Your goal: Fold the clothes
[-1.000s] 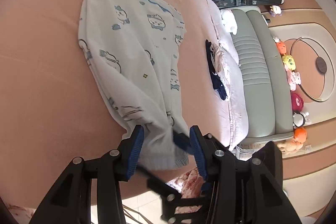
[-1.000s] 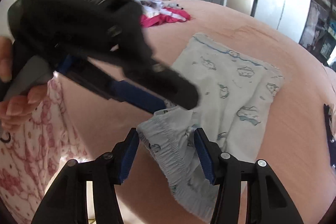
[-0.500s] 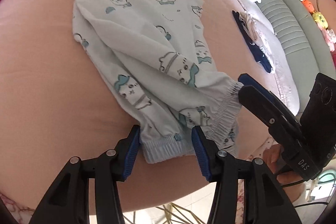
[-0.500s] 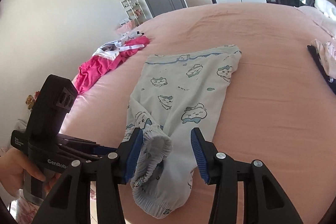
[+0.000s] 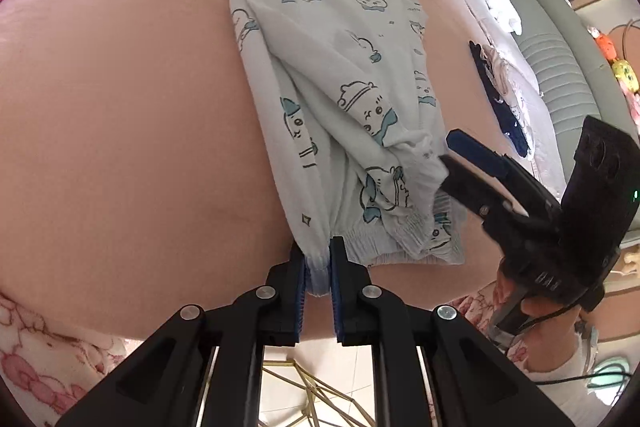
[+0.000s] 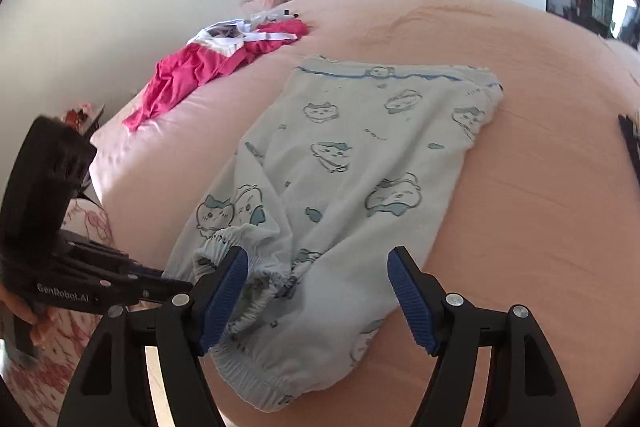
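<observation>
Pink bedding covers the bed (image 6: 540,75), and on it lies a pair of pale blue pyjama trousers (image 6: 360,155) printed with cartoon faces, folded lengthwise, waistband at the far end and elastic cuffs at the near edge. Beyond them on the bed sits a crumpled magenta garment (image 6: 192,75); a dark garment (image 5: 494,99) lies off to the right side near a grey sofa (image 5: 560,39). The left claw (image 5: 318,269) is pinched tight on one cuff of the trousers, cloth bunched between its blue pads (image 5: 335,291). The right claw (image 6: 318,287) stands spread wide over the other cuff, one blue pad touching the gathered elastic, the other apart from the cloth, gripping nothing.
</observation>
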The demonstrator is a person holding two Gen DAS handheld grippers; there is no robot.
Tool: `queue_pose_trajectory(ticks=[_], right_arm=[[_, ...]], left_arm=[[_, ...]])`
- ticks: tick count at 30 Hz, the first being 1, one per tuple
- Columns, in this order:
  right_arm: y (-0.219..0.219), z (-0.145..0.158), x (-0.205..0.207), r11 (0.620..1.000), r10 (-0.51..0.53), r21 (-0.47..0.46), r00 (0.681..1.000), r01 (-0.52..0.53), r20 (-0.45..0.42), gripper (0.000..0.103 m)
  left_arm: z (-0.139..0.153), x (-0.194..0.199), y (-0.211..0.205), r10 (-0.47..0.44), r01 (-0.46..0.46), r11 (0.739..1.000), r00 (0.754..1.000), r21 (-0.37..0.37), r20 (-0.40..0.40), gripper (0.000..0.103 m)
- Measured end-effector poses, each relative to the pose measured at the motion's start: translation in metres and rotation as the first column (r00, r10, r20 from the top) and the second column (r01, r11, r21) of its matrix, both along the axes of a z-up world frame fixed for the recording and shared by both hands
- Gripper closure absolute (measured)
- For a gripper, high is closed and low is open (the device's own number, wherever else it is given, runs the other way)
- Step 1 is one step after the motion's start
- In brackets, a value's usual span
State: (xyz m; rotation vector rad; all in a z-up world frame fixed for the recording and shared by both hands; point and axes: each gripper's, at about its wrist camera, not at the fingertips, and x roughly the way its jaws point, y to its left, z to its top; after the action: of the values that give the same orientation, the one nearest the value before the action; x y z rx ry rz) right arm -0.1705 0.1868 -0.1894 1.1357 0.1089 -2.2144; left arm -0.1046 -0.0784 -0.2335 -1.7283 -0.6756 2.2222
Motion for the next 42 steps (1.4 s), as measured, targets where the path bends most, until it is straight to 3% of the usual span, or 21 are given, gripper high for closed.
queue_pose_trajectory(ticks=[2,6,7,13,16,19,23,27,29,36,39,41,42], right_arm=[[0.008,0.008,0.002,0.996,-0.044,-0.072,0.999,0.042,-0.027,0.031],[0.044,0.012,-0.011,0.968,-0.221,-0.12,0.975,0.219,0.0,0.031],[0.046,0.009,-0.015,0.969,-0.231,-0.089,0.973,0.231,0.013,0.031],[0.016,-0.005,-0.01,0.992,-0.124,-0.006,0.992,0.124,0.011,0.031],[-0.006,-0.004,0.001,0.995,0.018,-0.102,0.999,-0.015,0.032,0.031],[-0.008,0.003,0.005,0.98,0.054,-0.194,0.997,-0.042,0.057,0.031],[0.015,0.007,-0.007,0.99,-0.08,-0.112,0.997,0.082,0.024,0.031],[0.045,-0.005,-0.024,0.97,-0.219,-0.086,0.971,0.227,0.094,0.031],[0.057,-0.008,-0.029,0.959,-0.255,-0.089,0.958,0.268,0.133,0.031],[0.051,-0.019,-0.03,0.969,-0.246,0.016,0.96,0.246,0.134,0.031],[0.042,-0.016,-0.025,0.978,-0.207,0.033,0.972,0.205,0.109,0.031],[0.038,-0.015,-0.022,0.984,-0.178,0.031,0.978,0.176,0.104,0.031],[0.036,-0.014,-0.02,0.986,-0.164,0.028,0.981,0.162,0.102,0.031]], left_arm=[[0.002,0.002,-0.004,0.019,-0.019,1.0,1.0,0.021,0.009,0.091],[0.006,0.014,-0.01,0.008,-0.008,1.0,1.0,-0.018,0.009,0.091],[0.006,0.016,-0.011,0.011,-0.011,1.0,1.0,-0.024,0.016,0.091],[0.009,0.022,-0.021,0.057,-0.056,0.998,0.997,-0.011,0.049,0.091],[0.018,0.024,-0.033,0.113,-0.114,0.993,0.993,0.023,0.023,0.091],[0.028,0.021,-0.032,0.098,-0.098,0.995,0.995,0.005,-0.002,0.091],[0.03,0.015,-0.026,0.07,-0.07,0.996,0.997,0.053,-0.009,0.091],[0.02,0.006,-0.016,0.046,-0.046,0.984,0.999,0.173,0.007,0.091],[0.019,0.003,-0.01,0.026,-0.027,0.984,1.0,0.174,0.009,0.091],[0.037,-0.001,-0.012,0.044,-0.029,0.971,0.997,0.236,-0.061,0.09],[0.041,-0.005,-0.007,0.026,-0.013,0.984,0.997,0.179,-0.073,0.075],[0.038,-0.009,0.004,-0.022,0.032,0.991,0.997,0.129,-0.078,0.05],[0.036,-0.012,0.012,-0.062,0.07,0.993,0.995,0.1,-0.081,0.049]])
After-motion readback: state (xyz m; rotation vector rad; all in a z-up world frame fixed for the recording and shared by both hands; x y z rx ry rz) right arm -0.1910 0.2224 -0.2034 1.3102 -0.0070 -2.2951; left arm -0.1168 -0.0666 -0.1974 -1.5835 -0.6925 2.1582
